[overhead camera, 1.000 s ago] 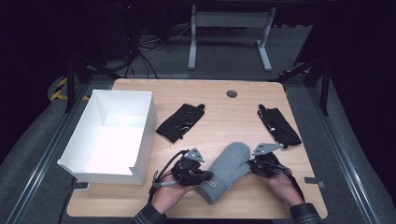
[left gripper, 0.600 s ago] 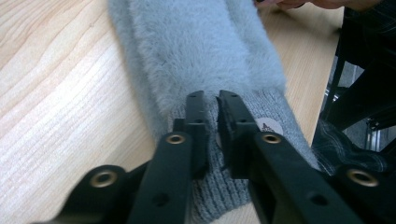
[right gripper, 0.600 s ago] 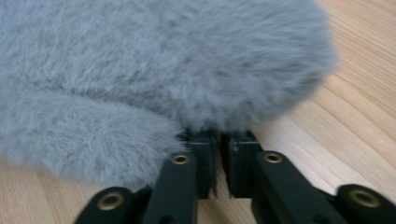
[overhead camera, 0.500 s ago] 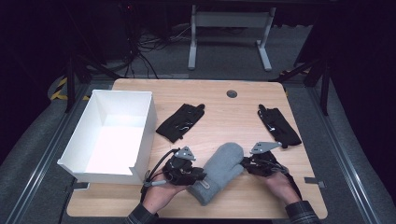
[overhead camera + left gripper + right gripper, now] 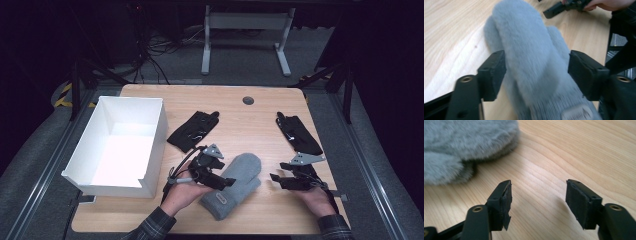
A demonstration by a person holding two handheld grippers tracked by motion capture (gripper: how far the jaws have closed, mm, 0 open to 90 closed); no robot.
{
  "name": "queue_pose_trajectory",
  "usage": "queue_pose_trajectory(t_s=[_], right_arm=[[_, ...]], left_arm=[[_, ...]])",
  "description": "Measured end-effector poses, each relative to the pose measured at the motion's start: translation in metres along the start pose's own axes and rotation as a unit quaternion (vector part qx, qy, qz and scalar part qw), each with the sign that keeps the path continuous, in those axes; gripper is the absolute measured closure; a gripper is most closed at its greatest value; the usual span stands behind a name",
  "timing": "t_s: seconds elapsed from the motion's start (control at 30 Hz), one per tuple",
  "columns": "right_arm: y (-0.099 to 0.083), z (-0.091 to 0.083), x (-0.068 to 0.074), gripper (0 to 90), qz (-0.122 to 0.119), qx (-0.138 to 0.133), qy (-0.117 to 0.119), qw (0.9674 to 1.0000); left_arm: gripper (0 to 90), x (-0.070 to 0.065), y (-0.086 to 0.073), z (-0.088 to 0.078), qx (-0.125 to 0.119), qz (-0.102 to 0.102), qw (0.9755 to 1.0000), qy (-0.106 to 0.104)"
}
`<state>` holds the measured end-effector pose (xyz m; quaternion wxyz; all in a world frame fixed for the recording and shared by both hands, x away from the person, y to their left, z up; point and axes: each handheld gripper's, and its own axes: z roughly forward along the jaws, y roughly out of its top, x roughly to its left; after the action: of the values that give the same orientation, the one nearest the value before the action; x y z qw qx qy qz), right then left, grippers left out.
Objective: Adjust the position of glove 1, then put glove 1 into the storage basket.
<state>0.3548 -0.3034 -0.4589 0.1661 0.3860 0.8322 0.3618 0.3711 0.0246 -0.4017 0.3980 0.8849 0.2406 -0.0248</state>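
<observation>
Two grey fuzzy mittens lie one on top of the other near the table's front edge, cuffs toward the person. My left gripper sits over their left side. Its jaws have just been opening and stand open, with the mittens lying loose between the pads. My right gripper is a little to the right of the mittens. Its jaws have also just been opening, and in the right gripper view the gripper holds only bare wood between them, with the mittens off to the upper left.
A white open box stands at the table's left. One black glove lies mid-table beside the box, another black glove at the right. A round cable hole sits near the back edge. Bare wood lies between the gloves.
Both grippers were shut on the mittens' sides a second ago. Both have let go and opened, and the right one has drawn away to the right. The mittens now rest on the table.
</observation>
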Motion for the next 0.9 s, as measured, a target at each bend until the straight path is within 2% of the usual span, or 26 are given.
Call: queue_pose_trajectory(t_s=[0.13, 0.23, 0.3, 0.4, 0.47, 0.57, 0.63, 0.73, 0.8, 0.83, 0.9], right_arm=[[-0.002, 0.004, 0.0, 33.2, -0.005, 0.009, -0.001, 0.9999], [-0.003, 0.005, 0.001, 31.5, -0.012, 0.008, -0.004, 0.9999], [-0.003, 0.005, 0.002, 30.7, -0.015, 0.005, -0.006, 0.9999], [-0.004, 0.006, 0.002, 28.9, -0.014, -0.001, -0.005, 0.9999], [-0.005, 0.007, 0.002, 27.7, -0.015, -0.003, -0.004, 0.9999], [-0.005, 0.007, 0.002, 26.1, -0.016, -0.005, -0.005, 0.9999], [-0.006, 0.008, 0.002, 24.9, -0.017, -0.008, -0.004, 0.9998], [-0.006, 0.009, 0.002, 23.6, -0.017, -0.01, -0.003, 0.9998], [-0.006, 0.009, 0.002, 23.3, -0.017, -0.01, -0.003, 0.9998], [-0.006, 0.009, 0.002, 23.1, -0.017, -0.01, -0.003, 0.9998], [-0.006, 0.009, 0.002, 22.2, -0.018, -0.009, -0.005, 0.9998]], left_arm=[[16.9, 0.008, 0.004, 0.016, 0.007, -0.002, 1.0, 0.003], [15.2, 0.013, 0.002, 0.029, 0.025, -0.001, 0.9997, 0.008], [14.4, 0.015, -0.001, 0.035, 0.026, -0.006, 0.9996, 0.009], [12.3, 0.024, -0.009, 0.044, 0.034, -0.017, 0.9993, -0.001], [12.2, 0.031, -0.014, 0.047, 0.037, -0.03, 0.9988, -0.014], [12.6, 0.039, -0.018, 0.05, 0.035, -0.036, 0.9982, -0.033], [15.4, 0.042, -0.02, 0.052, 0.033, -0.04, 0.9976, -0.047], [23.4, 0.041, -0.019, 0.052, 0.035, -0.028, 0.997, -0.062], [29.4, 0.04, -0.02, 0.053, 0.035, -0.029, 0.9967, -0.068], [29.4, 0.041, -0.02, 0.053, 0.034, -0.027, 0.996, -0.078], [38.5, 0.041, -0.02, 0.054, 0.038, -0.025, 0.9949, -0.09]])
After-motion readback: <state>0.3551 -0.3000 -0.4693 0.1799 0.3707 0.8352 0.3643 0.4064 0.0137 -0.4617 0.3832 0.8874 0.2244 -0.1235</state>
